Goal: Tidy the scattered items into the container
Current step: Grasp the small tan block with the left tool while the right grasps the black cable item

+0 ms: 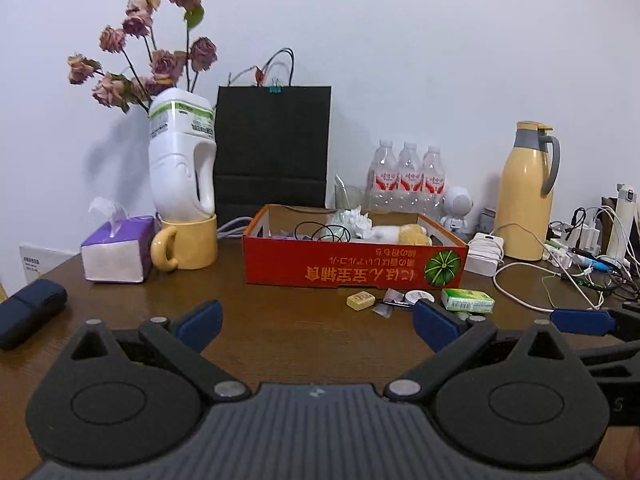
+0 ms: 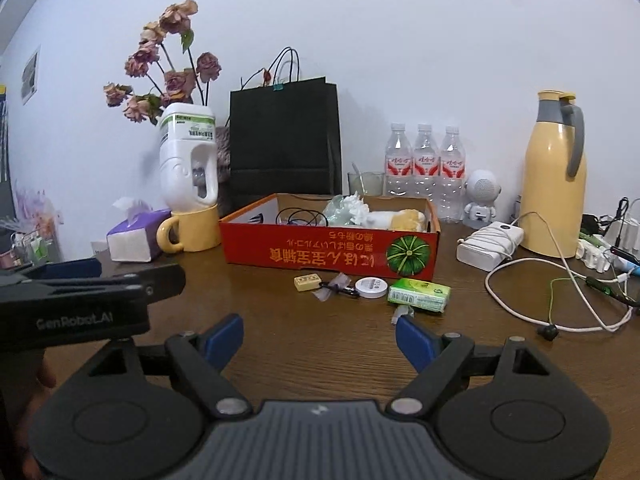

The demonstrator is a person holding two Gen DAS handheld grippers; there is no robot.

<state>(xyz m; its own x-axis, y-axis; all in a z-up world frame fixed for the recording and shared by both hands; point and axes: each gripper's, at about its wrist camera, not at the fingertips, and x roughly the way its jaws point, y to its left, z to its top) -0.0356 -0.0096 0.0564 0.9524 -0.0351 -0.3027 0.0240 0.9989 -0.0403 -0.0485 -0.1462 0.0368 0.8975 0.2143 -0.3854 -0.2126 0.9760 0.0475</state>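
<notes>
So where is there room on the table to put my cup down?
Bare wood lies between the tissue box and the red box, and in front near both open tools, left and right. It is crowded by the green pack and the cables on the right.

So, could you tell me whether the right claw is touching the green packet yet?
Apart. In the right wrist view the right claw stands open over bare table, and the green packet lies beyond its fingertips, wood showing between.
</notes>
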